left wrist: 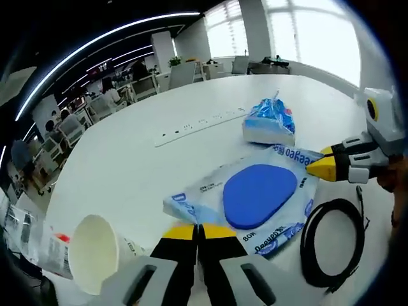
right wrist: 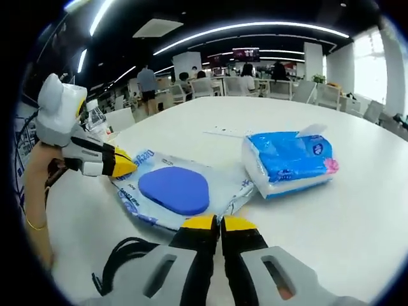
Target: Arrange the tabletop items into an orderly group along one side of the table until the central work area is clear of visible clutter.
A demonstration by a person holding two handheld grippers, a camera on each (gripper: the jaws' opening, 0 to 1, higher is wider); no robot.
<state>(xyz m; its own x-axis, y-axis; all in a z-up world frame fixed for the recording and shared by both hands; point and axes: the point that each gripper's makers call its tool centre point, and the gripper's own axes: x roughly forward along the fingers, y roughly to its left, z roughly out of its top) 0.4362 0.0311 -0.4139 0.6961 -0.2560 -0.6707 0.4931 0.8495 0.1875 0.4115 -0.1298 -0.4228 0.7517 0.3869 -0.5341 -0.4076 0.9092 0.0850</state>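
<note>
I see my right gripper [right wrist: 221, 224] with jaws together over the wipes pack [right wrist: 173, 190]; tissue pack [right wrist: 290, 162] lies beside it, black cable [right wrist: 121, 255] near.

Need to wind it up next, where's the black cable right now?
In the left gripper view the cable lies coiled at lower right, beside the wipes pack, below the right gripper.

My left gripper [left wrist: 197, 231] has grey moulded fingers [left wrist: 180, 255] capped with yellow tips over black bands, each grey base carrying a dark slanted slot. My right gripper [right wrist: 221, 224] is built the same: yellow tips, black middles, grey slotted bases. Seen from the far side, each tool has a pale grey-white body with black-and-white ribbed joints. A thin gold bangle [right wrist: 35, 224] circles my left wrist.
</note>
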